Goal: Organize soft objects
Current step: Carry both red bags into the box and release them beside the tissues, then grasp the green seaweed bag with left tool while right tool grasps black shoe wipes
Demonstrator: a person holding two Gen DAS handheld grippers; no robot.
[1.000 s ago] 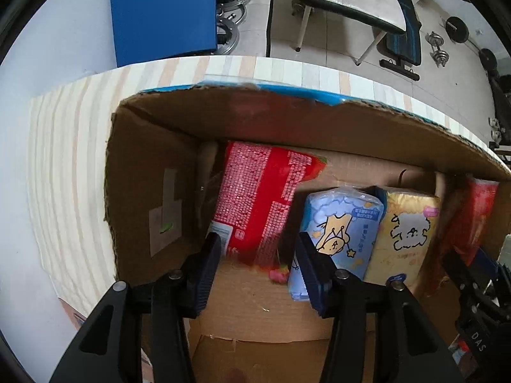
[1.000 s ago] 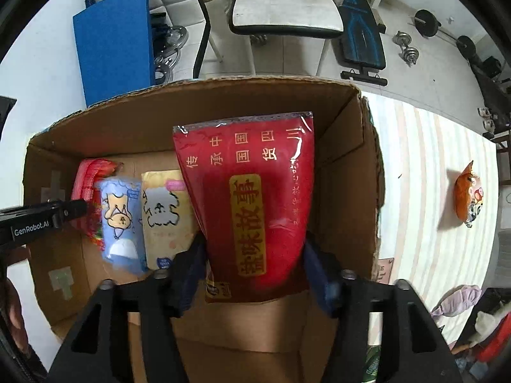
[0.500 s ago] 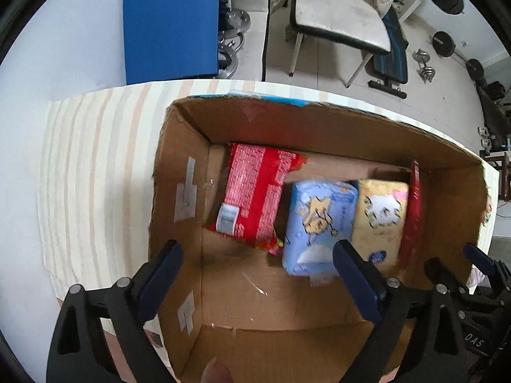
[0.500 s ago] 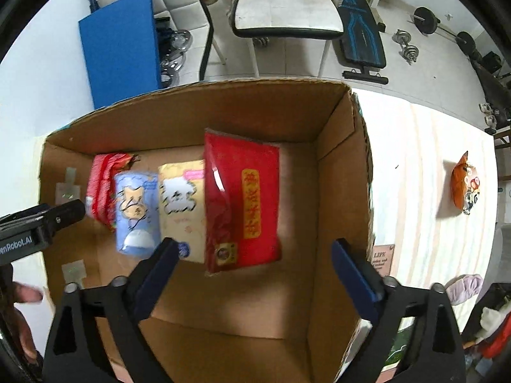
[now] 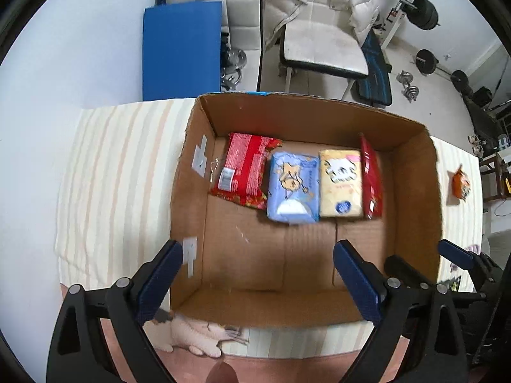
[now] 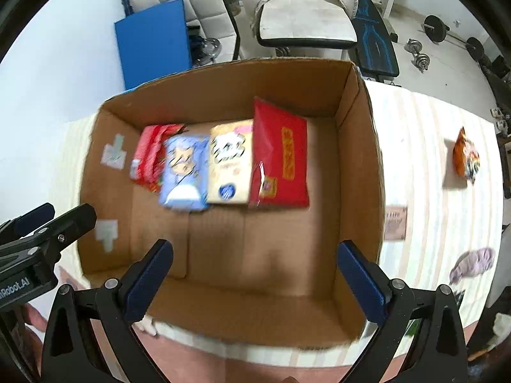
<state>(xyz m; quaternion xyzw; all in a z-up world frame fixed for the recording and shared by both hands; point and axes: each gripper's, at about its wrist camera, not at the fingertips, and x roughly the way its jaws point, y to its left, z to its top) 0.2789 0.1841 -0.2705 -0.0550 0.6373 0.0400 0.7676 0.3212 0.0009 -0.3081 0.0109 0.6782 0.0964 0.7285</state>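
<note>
Left gripper (image 5: 257, 279) spread wide above the near edge of the cardboard box (image 5: 415, 172), holding nothing; right gripper (image 6: 255, 279) likewise wide apart and empty over the same edge; inside the box, along its far wall, four packs in a touching row: red snack bag (image 5: 244, 170), blue tissue pack (image 5: 293, 188), yellow tissue pack (image 5: 341, 188), red pouch (image 6: 282, 159); right of the box, well apart on the striped cloth (image 5: 111, 175), an orange packet (image 6: 466, 156).
</note>
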